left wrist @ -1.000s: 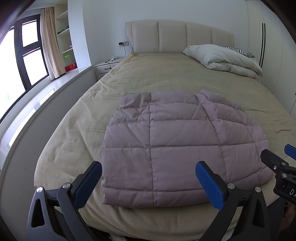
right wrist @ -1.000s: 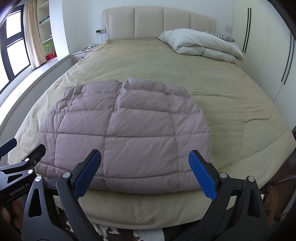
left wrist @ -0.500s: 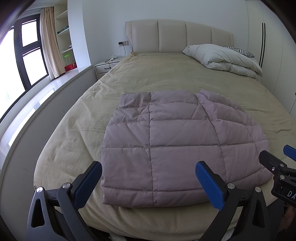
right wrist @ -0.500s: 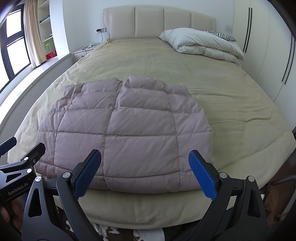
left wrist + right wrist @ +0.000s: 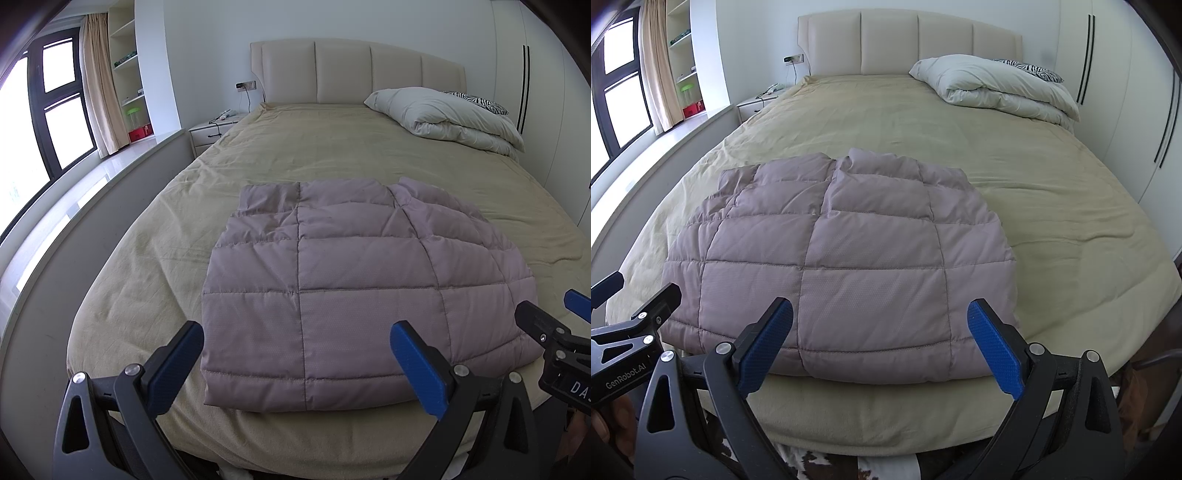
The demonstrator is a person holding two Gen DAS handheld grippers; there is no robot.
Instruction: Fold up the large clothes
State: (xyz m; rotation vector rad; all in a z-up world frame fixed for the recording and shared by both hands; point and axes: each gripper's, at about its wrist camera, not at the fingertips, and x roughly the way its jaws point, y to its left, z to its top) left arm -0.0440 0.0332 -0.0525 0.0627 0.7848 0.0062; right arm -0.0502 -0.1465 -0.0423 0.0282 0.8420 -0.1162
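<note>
A mauve quilted puffer jacket (image 5: 354, 280) lies flat and folded on the beige bedspread near the foot of the bed; it also shows in the right wrist view (image 5: 842, 266). My left gripper (image 5: 295, 365) is open and empty, just short of the jacket's near hem on its left side. My right gripper (image 5: 882, 343) is open and empty, hovering at the near hem on the right side. Each gripper shows at the edge of the other's view.
The bed (image 5: 332, 147) has a padded headboard (image 5: 354, 70) and a folded white duvet with a zebra pillow (image 5: 447, 114) at the far right. A nightstand (image 5: 212, 131) and a window ledge (image 5: 74, 206) are on the left. Wardrobe doors (image 5: 1126, 110) stand at right.
Both grippers have eased slightly towards the jacket. The jacket has not moved and both grippers stay open.
</note>
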